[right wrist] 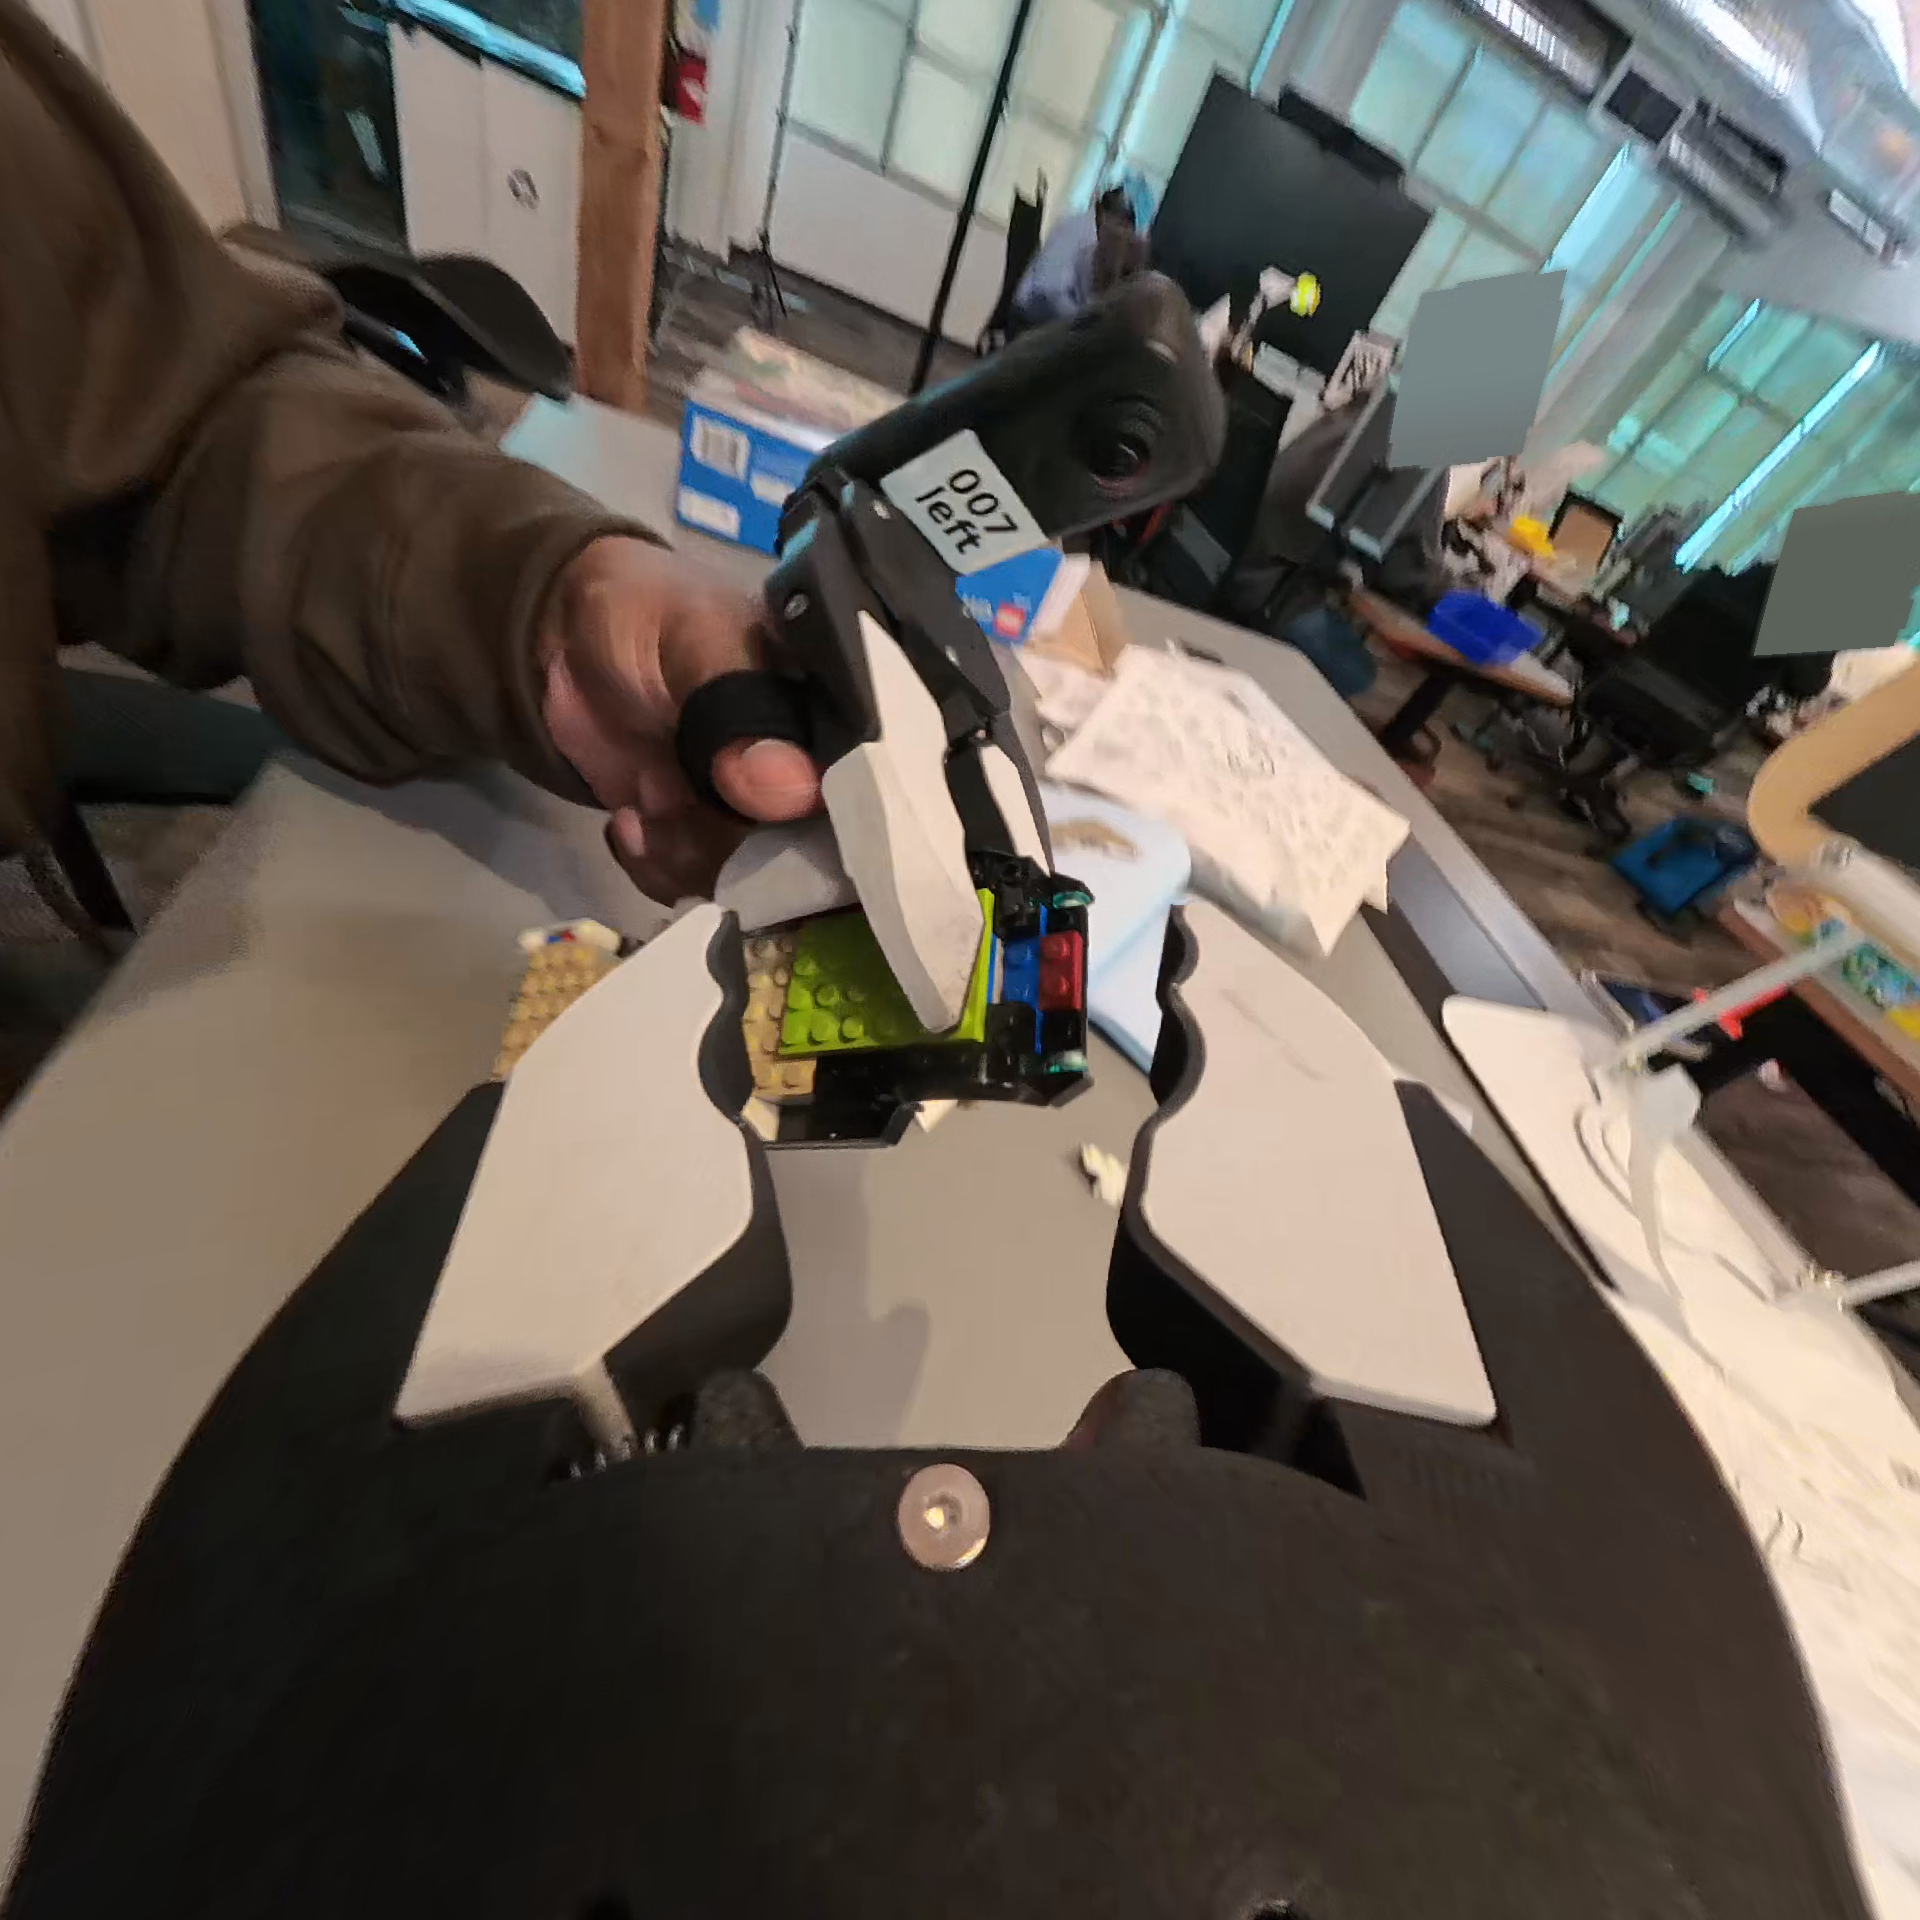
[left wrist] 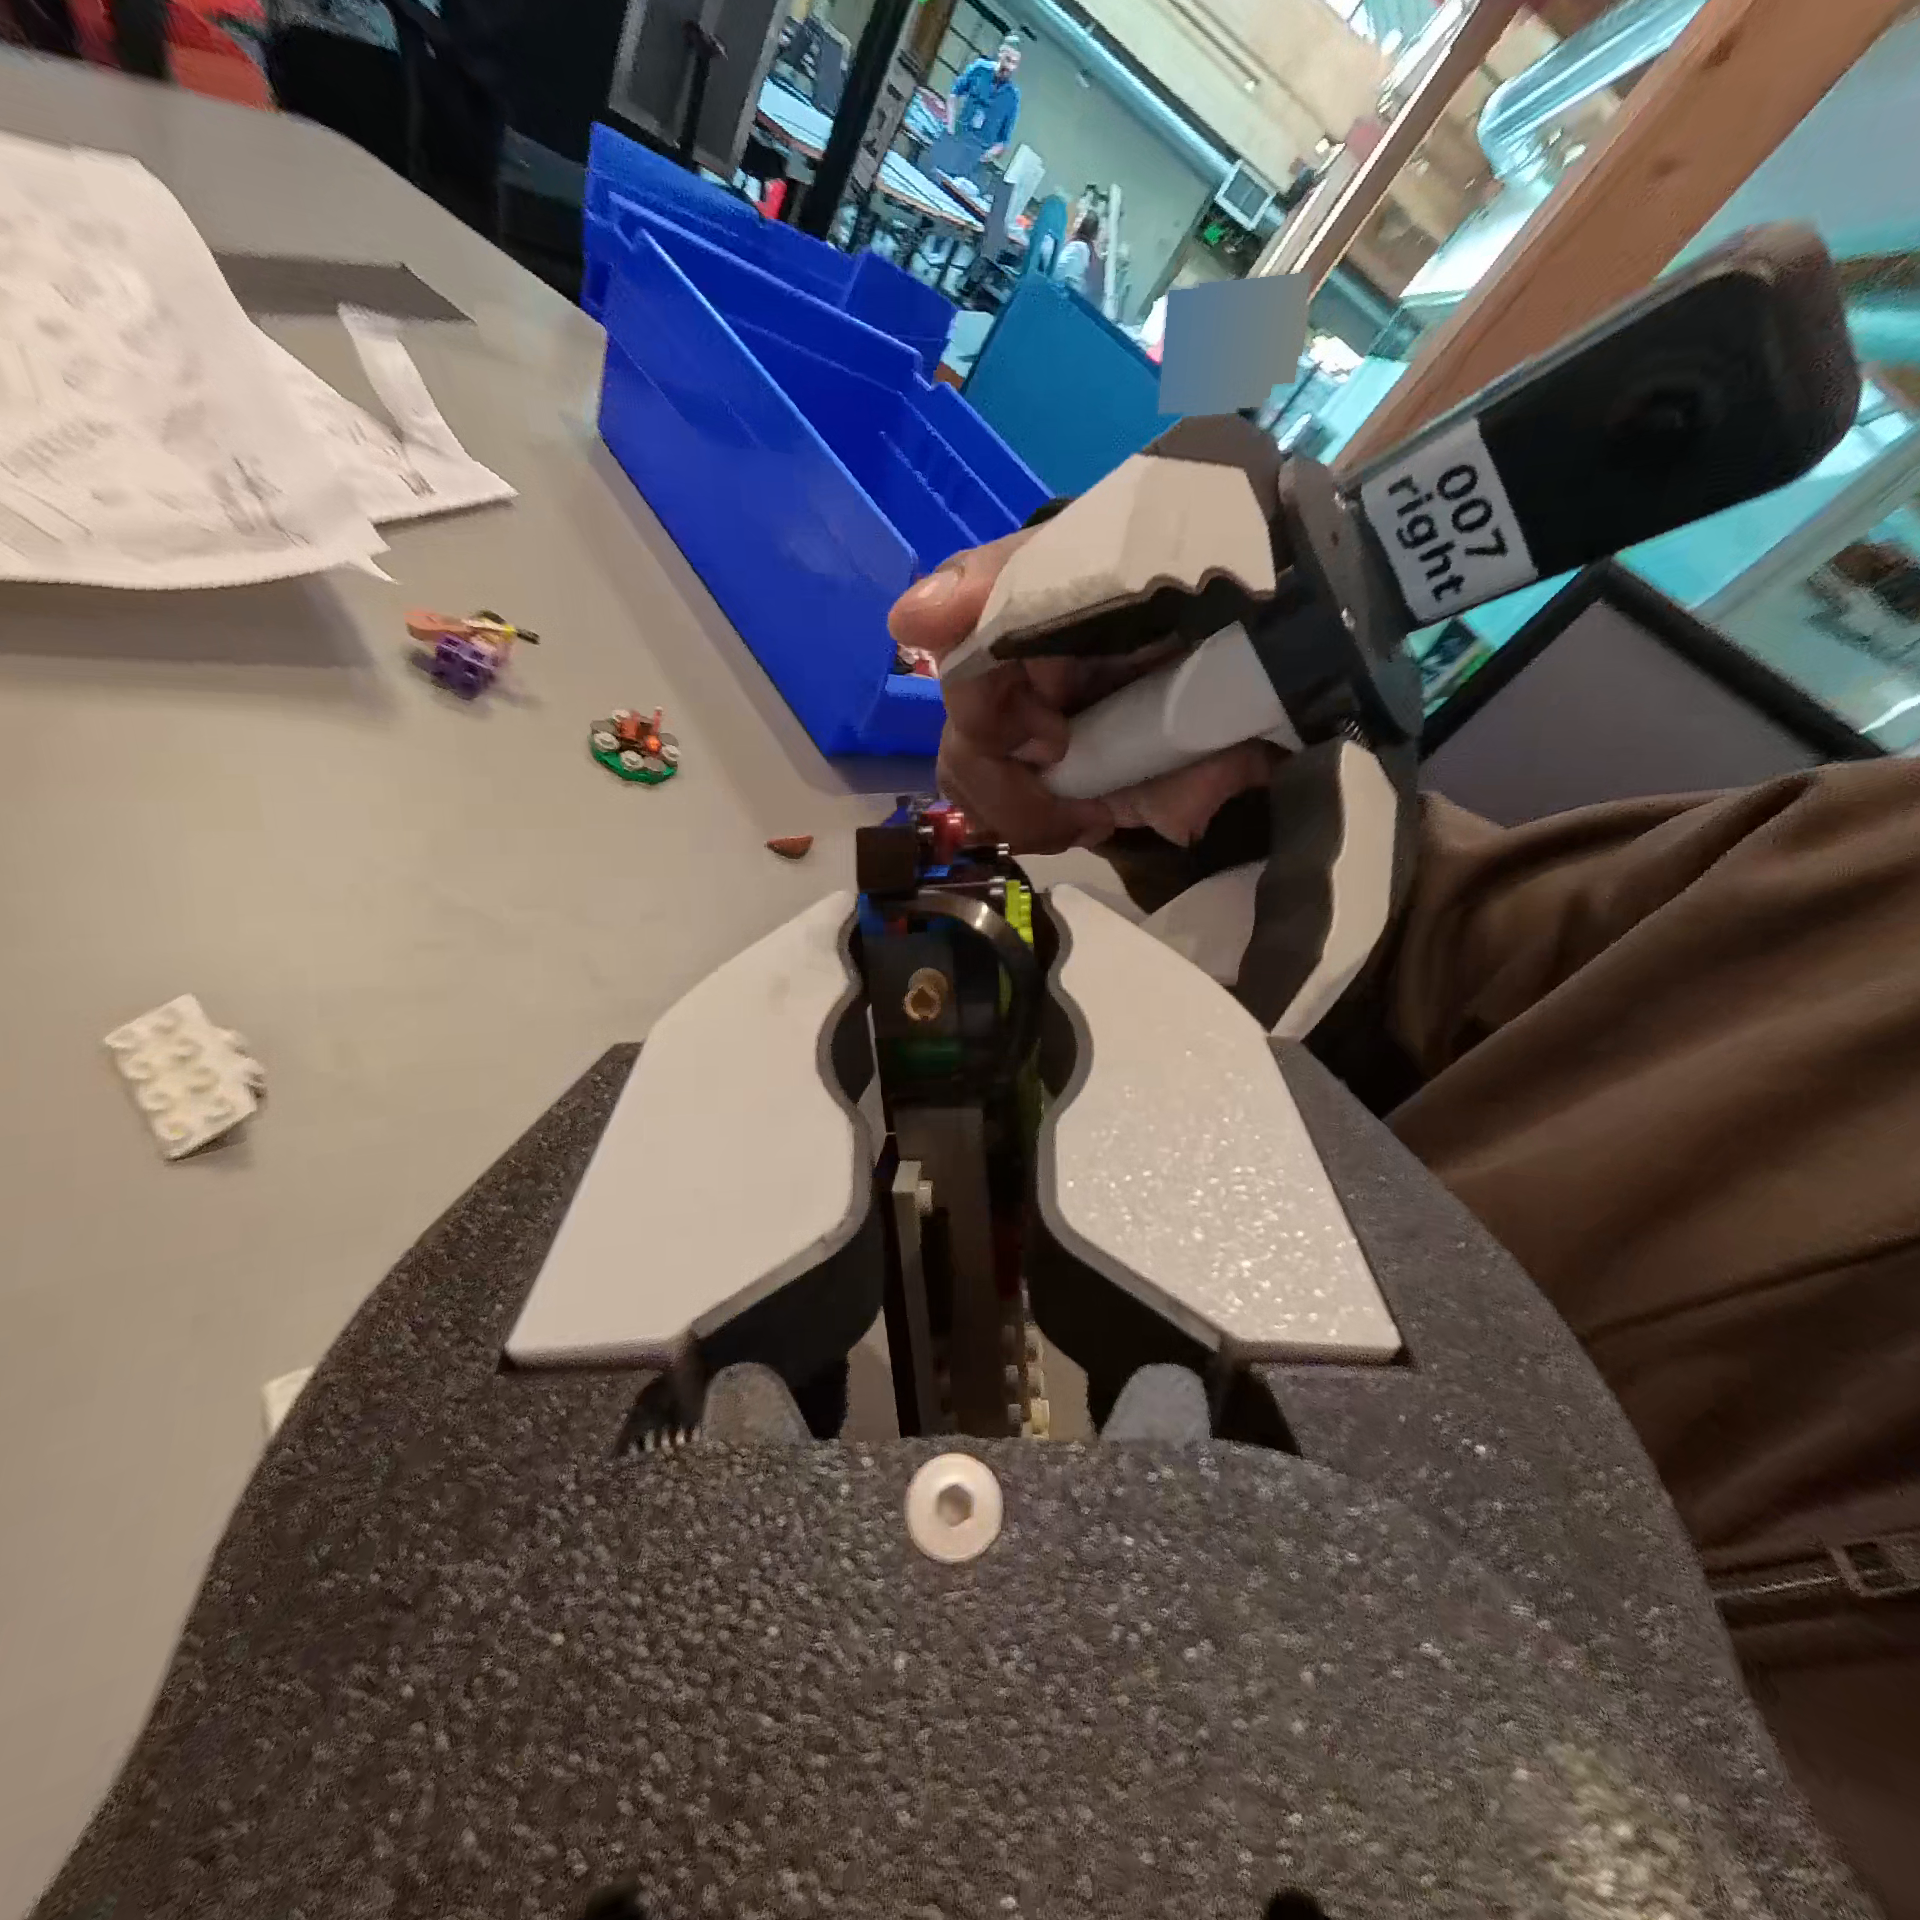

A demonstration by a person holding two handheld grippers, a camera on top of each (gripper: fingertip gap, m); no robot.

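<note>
**Grey table, brick model in my left tongs**

Grey table [left wrist: 312, 935] carries papers [left wrist: 156, 416] at ten o'clock. My left gripper [left wrist: 951, 935] clamps the brick model [right wrist: 914, 997]; my right gripper [right wrist: 951, 997] stands wide, seemingly touching nothing.

Brick model [left wrist: 940, 997] between left gripper [left wrist: 951, 935] fingers

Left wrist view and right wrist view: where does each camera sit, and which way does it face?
Left wrist view: on the left gripper, facing along its fingers, which clamp a multicoloured brick model; beyond, grey table, blue plastic bins, brown sleeve.
Right wrist view: on the right gripper, jaws open, facing the same model.
Shared: model, table, each other's gripper.
</note>
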